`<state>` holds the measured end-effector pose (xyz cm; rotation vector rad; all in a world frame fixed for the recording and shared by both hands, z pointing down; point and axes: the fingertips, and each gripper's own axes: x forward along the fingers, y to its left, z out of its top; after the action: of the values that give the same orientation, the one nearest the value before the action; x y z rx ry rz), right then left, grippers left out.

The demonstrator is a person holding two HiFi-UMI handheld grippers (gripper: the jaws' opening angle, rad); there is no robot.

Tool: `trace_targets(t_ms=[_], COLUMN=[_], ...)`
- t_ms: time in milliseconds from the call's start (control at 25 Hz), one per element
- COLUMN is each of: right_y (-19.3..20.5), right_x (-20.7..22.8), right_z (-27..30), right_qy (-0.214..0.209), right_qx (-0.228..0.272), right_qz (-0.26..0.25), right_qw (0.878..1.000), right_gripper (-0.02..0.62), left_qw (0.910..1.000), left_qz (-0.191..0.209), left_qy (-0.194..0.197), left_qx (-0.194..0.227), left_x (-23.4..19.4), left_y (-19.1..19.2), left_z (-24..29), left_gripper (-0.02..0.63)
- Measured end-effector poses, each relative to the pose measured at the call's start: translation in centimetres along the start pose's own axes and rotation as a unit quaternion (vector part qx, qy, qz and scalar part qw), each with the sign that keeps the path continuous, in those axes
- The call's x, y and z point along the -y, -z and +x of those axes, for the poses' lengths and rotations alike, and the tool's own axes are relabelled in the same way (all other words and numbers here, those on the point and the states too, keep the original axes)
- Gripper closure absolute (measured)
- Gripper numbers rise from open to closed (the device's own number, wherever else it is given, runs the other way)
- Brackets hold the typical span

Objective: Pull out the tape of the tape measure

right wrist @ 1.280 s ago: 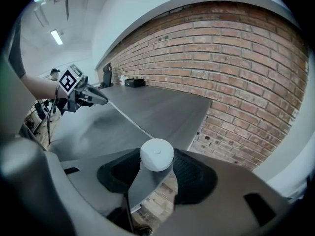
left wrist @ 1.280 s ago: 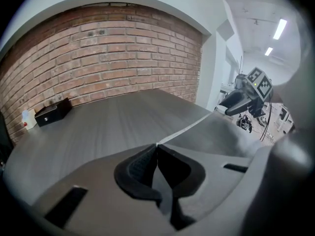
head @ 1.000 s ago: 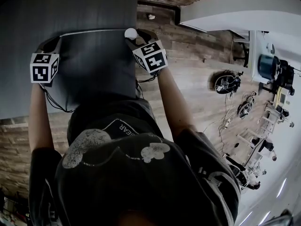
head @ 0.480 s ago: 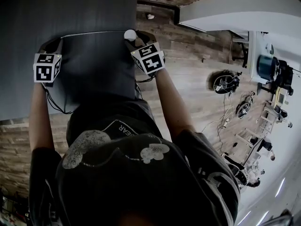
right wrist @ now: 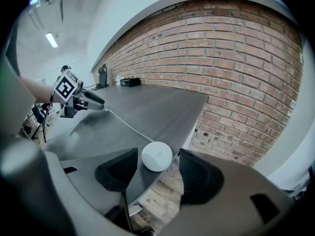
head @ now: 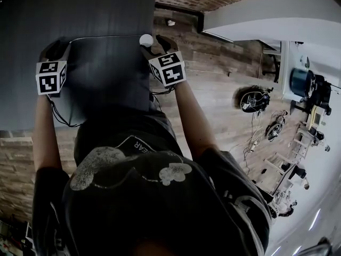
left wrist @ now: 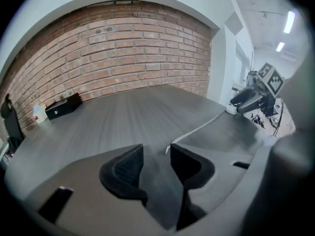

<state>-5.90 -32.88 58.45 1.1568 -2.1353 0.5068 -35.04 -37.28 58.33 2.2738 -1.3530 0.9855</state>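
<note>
A round white tape measure [right wrist: 157,156] lies near the dark table's right edge [head: 151,15]. It sits between the fingers of my right gripper [right wrist: 157,157], whose jaws are opening; a thin gap shows on each side of the case. The thin white tape [right wrist: 125,123] is pulled out leftward across the table [head: 101,37] to my left gripper [head: 55,49]. The left gripper's jaws [left wrist: 156,154] are opening too. The tape's end [left wrist: 168,149] lies on the table just ahead of the right finger's tip, and no pad presses on it.
A black box [left wrist: 63,106] and a small white item [left wrist: 38,113] stand at the table's far end by the brick wall [left wrist: 123,48]. Past the table's right edge is wooden floor [head: 213,63] with cables and gear [head: 250,97].
Both grippers have hardly moved; the right marker cube has drifted slightly toward me. The tape still lies stretched across the table between them.
</note>
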Motion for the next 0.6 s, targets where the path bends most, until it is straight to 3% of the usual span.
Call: trace_targets(t_ms=[280, 480, 600], right_y=[-1.5, -3.4, -4.5], right_x=[0.3, 0.3, 0.3], right_z=[-3.6, -6.5, -8.5], right_qy=[-0.022, -0.05, -0.067], right_qx=[0.045, 0.093, 0.116], right_qz=[-0.021, -0.039, -0.047], right_qw=[0.999, 0.994, 0.99], right_gripper=[0.328, 0.338, 0.389], left_qw=[0.9965, 0.9817, 0.972], left_qz=[-0.034, -0.063, -0.084], left_qy=[-0.058, -0.136, -0.168], left_qx=[0.05, 0.118, 0.141], left_x=[2.3, 4.3, 5.9], left_y=[-1.4, -3.4, -4.2], left_z=[-5.2, -10.1, -12.9], left_gripper=[0.394, 0.399, 0.422])
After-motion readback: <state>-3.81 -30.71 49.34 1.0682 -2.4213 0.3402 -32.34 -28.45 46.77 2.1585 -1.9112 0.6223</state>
